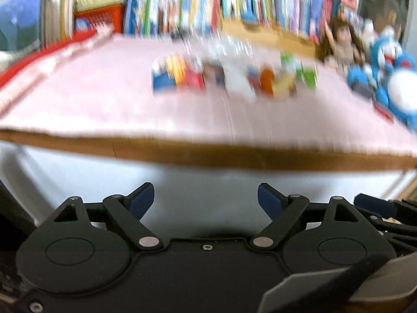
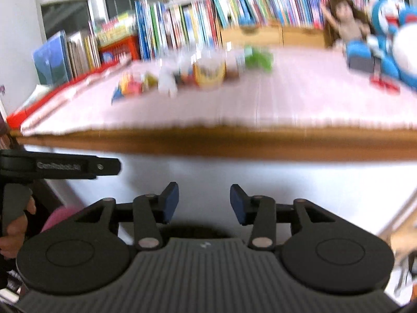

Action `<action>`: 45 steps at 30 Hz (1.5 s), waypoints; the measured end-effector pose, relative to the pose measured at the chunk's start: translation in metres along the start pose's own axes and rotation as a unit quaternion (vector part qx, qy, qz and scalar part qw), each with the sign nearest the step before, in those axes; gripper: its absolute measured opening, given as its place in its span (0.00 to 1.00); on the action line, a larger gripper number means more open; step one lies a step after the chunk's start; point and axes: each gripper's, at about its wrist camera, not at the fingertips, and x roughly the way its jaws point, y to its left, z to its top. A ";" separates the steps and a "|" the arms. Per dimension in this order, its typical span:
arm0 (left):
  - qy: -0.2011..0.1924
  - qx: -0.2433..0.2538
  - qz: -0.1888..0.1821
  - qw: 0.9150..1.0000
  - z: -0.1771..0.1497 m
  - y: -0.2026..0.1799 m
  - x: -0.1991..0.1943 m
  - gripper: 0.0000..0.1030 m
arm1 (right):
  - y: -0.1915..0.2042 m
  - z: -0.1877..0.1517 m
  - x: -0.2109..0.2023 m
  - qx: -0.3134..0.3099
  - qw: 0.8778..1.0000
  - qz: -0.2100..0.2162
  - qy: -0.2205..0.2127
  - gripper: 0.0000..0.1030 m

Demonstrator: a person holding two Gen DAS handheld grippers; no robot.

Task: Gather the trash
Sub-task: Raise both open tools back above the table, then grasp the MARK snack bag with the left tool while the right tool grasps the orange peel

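Observation:
A blurred cluster of colourful wrappers, cartons and a yellow cup, the trash (image 1: 234, 78) (image 2: 198, 74), lies on the far middle of a pink-covered table (image 1: 104, 99) (image 2: 312, 99). My left gripper (image 1: 206, 198) hangs open below the table's brown front edge, nothing between its blue pads. At about the same height, my right gripper (image 2: 204, 199) is open too, empty, also short of the table edge. The left gripper's body (image 2: 60, 167) shows at the left of the right wrist view, with a hand (image 2: 15, 224) on its handle.
Rows of books (image 1: 208, 5) (image 2: 234, 13) stand behind the table. A doll (image 1: 341, 44) (image 2: 349, 23) and blue-and-white plush toys (image 1: 391, 78) (image 2: 396, 34) sit at the back right. A red box (image 1: 101, 18) and a wooden box (image 2: 273, 35) stand near the books.

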 end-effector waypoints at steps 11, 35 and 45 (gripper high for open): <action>-0.089 -0.058 0.037 0.994 0.069 0.032 0.037 0.95 | -0.004 0.059 0.051 0.008 0.998 0.002 -0.056 0.74; -0.125 -0.037 0.055 0.990 0.092 0.031 0.112 0.99 | 0.004 0.098 0.138 -0.055 0.996 -0.022 -0.071 0.88; -0.111 -0.022 0.067 0.991 0.094 0.027 0.132 0.99 | 0.008 0.092 0.152 -0.063 0.995 -0.021 -0.069 0.87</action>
